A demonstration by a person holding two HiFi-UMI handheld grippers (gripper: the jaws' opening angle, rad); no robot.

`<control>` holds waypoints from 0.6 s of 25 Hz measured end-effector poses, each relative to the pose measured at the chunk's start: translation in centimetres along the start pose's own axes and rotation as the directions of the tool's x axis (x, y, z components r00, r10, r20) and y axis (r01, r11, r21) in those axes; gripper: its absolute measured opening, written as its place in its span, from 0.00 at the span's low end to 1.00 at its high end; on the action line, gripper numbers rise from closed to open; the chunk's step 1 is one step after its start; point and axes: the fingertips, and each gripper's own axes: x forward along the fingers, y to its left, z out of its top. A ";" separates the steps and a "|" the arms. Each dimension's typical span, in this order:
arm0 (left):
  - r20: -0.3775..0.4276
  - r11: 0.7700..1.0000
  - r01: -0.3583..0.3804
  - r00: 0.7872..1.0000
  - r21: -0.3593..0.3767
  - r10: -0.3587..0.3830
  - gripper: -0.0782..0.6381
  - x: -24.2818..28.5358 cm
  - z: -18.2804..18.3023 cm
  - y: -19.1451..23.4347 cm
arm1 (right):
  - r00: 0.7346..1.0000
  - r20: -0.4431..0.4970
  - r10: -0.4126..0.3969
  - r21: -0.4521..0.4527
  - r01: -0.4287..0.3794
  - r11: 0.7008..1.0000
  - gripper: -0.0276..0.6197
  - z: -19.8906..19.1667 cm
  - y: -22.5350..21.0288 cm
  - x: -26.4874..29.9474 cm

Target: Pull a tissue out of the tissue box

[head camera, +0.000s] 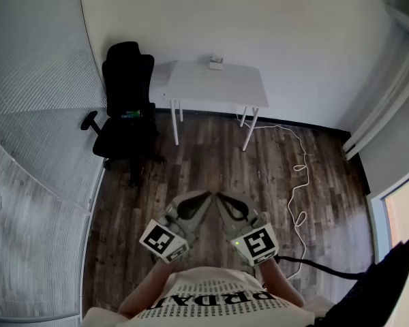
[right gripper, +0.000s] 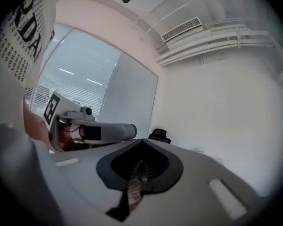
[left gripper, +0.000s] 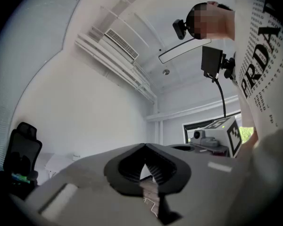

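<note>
Holding left claw [head camera: 204, 195] and right claw [head camera: 219, 196] shut, empty, bottom centre; facing likely tissue box [head camera: 216, 63] well apart, top centre on table [head camera: 191, 87], neither nearer.

**Reporter:** What lies ahead of the person?

**Photographer:** Open dark wood-plank floor [head camera: 211, 169] runs up to a white rectangular worktop on thin legs [head camera: 221, 90] against the far wall. A small pale tissue box [head camera: 216, 63] sits at its back edge.

**Reporter:** And the sides?

**Photographer:** A black swivel office chair [head camera: 126, 104] crowds the worktop's left end. A loose white cable [head camera: 293, 193] snakes across the floor at right.
</note>
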 end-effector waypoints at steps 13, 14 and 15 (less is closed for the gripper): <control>-0.003 1.000 0.009 1.000 0.008 -0.009 0.10 -0.6 0.5 -0.2 | 1.000 0.017 -0.013 0.154 0.010 0.988 0.05 0.0 0.3 0.2; -0.003 1.000 0.008 1.000 0.008 -0.008 0.10 -0.7 0.6 -0.2 | 1.000 0.016 -0.020 0.163 0.018 0.987 0.05 0.1 0.3 0.2; -0.002 1.000 0.007 1.000 0.009 -0.007 0.10 -0.8 0.7 -0.1 | 0.999 0.016 -0.028 0.171 0.025 0.985 0.05 0.1 0.3 0.2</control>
